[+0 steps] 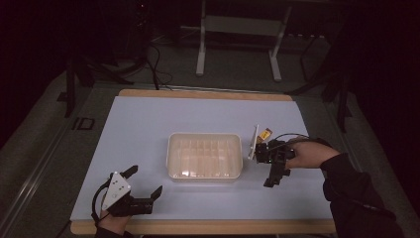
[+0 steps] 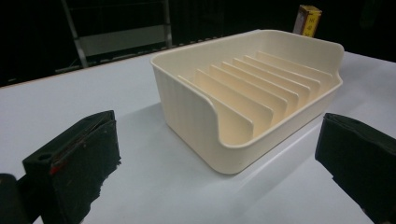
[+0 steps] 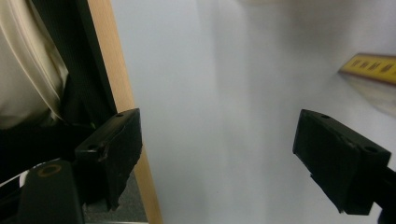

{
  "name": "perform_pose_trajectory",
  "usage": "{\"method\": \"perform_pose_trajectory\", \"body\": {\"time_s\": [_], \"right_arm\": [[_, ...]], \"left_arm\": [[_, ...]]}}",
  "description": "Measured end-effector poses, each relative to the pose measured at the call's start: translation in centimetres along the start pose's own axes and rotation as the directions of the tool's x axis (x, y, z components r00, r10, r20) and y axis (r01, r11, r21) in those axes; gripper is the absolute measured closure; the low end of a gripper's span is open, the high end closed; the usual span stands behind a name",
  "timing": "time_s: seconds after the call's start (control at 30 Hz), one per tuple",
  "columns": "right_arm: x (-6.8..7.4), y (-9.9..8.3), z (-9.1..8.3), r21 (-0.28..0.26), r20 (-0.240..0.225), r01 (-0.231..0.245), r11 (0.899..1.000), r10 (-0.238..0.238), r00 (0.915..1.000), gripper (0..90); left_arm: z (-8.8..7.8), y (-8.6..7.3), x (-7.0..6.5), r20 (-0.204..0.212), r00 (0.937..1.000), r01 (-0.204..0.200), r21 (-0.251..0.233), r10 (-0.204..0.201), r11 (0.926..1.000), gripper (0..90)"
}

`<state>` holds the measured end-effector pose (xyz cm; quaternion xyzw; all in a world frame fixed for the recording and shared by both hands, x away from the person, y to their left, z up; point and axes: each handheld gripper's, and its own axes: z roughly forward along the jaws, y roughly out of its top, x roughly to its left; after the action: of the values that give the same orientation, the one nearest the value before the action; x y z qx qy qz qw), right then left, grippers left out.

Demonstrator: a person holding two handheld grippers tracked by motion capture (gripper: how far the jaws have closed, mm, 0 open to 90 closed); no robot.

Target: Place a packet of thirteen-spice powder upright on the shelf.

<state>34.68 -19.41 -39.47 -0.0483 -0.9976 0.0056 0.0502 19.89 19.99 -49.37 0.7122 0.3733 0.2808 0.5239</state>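
Both jaws spread, empty — left hand-held gripper (image 1: 143,184), right hand-held gripper (image 1: 271,167); cream rack (image 1: 205,156) looks light, rigid — pinch its rim.

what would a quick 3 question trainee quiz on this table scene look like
1. True or false: the cream rack holds plates.
2. Which gripper is nearer the yellow box: A left gripper, B right gripper?
3. Fill in: the rack stands on a ___ mat.

Key: 1 false, its slots are bare. 2 B. 3 white.
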Motion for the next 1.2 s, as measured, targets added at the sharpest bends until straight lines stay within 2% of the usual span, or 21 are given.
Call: {"method": "perform_pose_trajectory", "body": {"time_s": [0.43, 0.63, 0.8, 0.9, 1.1, 1.2], "right_arm": [[-0.7, 1.8, -1.8, -0.045, 0.012, 0.047, 0.998, -0.046, 0.9989, 16.0], [-1.4, 2.4, -2.5, -0.059, 0.023, 0.044, 0.997, -0.042, 0.9988, 15.5], [-2.4, 2.7, -3.3, -0.085, 0.041, 0.010, 0.996, -0.006, 0.9992, 14.5], [-3.1, 2.9, -3.9, -0.103, 0.066, -0.017, 0.995, 0.024, 0.9975, 13.7], [-4.5, 2.8, -5.1, -0.140, 0.115, -0.064, 0.988, 0.080, 0.9901, 13.2], [-5.3, 2.5, -5.5, -0.140, 0.129, -0.109, 0.984, 0.127, 0.9834, 12.9]], "left_arm": [[0.1, 0.0, 0.0, 0.004, 1.0000, -0.002, 0.002, 0.002, 1.0000, 0.0], [0.1, 0.0, 0.0, 0.005, 1.0000, -0.002, 0.001, 0.001, 1.0000, 0.0], [0.1, 0.0, 0.0, 0.007, 1.0000, -0.003, 0.003, 0.003, 1.0000, 0.0], [0.1, 0.0, 0.0, 0.009, 1.0000, -0.003, 0.004, 0.003, 1.0000, 0.0], [0.1, 0.0, 0.0, 0.010, 0.9999, -0.003, 0.002, 0.003, 1.0000, 0.0], [0.1, 0.0, 0.0, 0.011, 0.9999, -0.001, 0.001, 0.001, 1.0000, 0.0]]}}
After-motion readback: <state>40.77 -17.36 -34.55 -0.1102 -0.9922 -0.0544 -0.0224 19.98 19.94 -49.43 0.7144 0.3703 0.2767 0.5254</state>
